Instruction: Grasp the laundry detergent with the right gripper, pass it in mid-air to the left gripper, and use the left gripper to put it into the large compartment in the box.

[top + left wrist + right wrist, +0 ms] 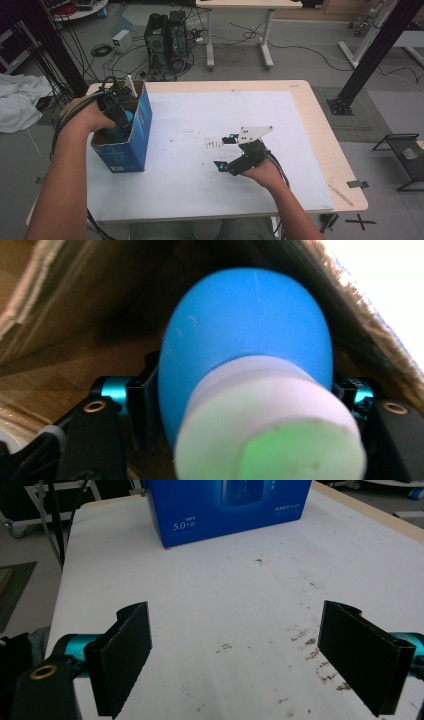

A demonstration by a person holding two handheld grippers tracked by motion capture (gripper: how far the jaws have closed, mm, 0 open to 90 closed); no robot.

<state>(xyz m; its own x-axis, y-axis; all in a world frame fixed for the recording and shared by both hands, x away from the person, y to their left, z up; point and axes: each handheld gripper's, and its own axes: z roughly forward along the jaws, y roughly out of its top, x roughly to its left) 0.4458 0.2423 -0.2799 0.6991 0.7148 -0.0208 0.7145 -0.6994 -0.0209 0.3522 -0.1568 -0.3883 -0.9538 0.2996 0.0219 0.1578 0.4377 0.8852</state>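
A blue bottle point(245, 335) with a white cap point(270, 425) is pinched by the left gripper point(120, 117) inside the blue box point(137, 135). The right gripper point(250, 655) is held spread wide over the white table point(225, 595).

A: Where do the cameras sit?
B: The high view looks forward and down over the worktop point(200, 195). The left gripper view peers closely inside the blue box point(139, 131); the right gripper view faces that box point(225, 507) across the worktop point(240, 610).

Left gripper point(245, 395) clamps blue bottle point(250, 330) inside cardboard box point(60, 305).
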